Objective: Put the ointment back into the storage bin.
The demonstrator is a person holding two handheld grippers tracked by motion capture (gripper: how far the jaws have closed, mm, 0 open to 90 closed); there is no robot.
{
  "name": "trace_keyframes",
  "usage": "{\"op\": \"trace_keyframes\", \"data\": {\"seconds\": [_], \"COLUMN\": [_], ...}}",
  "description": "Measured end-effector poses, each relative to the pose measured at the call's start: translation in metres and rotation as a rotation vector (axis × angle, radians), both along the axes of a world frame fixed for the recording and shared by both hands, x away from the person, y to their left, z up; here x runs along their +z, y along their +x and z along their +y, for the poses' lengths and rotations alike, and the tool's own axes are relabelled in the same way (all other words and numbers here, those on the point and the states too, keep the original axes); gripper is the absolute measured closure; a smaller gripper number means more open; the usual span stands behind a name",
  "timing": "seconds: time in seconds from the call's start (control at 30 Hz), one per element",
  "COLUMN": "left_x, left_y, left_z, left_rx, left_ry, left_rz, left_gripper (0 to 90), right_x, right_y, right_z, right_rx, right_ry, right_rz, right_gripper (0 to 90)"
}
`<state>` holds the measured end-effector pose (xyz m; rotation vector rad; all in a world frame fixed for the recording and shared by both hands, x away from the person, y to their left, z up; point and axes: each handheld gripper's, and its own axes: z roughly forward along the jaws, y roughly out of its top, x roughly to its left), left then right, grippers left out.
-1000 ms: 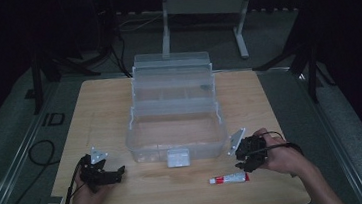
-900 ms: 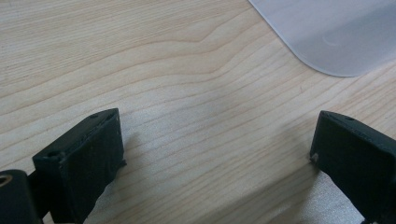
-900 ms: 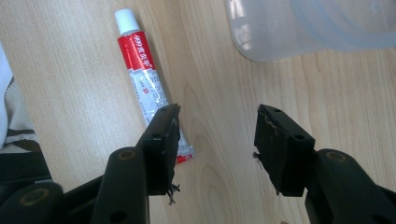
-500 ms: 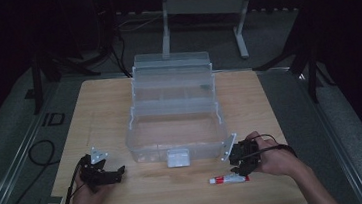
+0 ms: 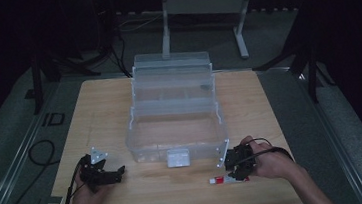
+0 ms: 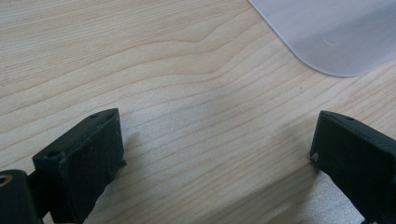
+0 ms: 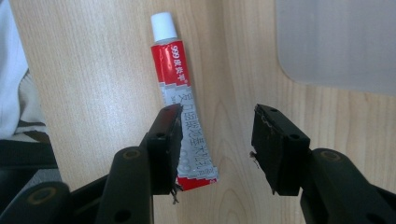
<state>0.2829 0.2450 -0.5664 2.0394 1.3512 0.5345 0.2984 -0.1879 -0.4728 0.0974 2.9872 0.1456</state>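
Red-and-silver ointment tube with white cap (image 7: pixel 183 107): flat on light wooden bench (image 5: pixel 271 123), beside clear plastic tiered box (image 5: pixel 176 127). Right gripper (image 7: pixel 217 135) fingers apart over it; left gripper (image 6: pixel 215 149) fingers apart, empty.

The high view is dim and grainy: the pale wooden surface (image 5: pixel 100 115) is the one lit area, and the floor around it sinks into near black. Both gripper views are bright and evenly lit, with crisp wood grain. Soft shadows lie beneath the black jaws of the left gripper (image 6: pixel 217 154). Ahead of the right gripper (image 7: pixel 217 140), the red and silver tube with a white cap (image 7: pixel 180 93) reads sharply, its print legible, with a mild sheen.
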Motion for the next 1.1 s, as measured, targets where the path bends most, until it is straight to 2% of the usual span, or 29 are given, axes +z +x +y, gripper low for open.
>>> {"op": "trace_keyframes", "data": {"seconds": [0.83, 1.1], "left_x": [0.000, 0.000], "left_y": [0.000, 0.000], "left_z": [0.000, 0.000], "left_rx": [0.000, 0.000], "left_ry": [0.000, 0.000], "left_rz": [0.000, 0.000], "left_gripper": [3.0, 3.0], "right_x": [-0.024, -0.030], "right_y": [-0.006, -0.006], "right_z": [0.015, 0.017], "right_rx": [0.062, 0.070], "right_ry": [-0.077, -0.104], "right_rz": [0.045, 0.059], "right_gripper": [54.6, 62.9]}}
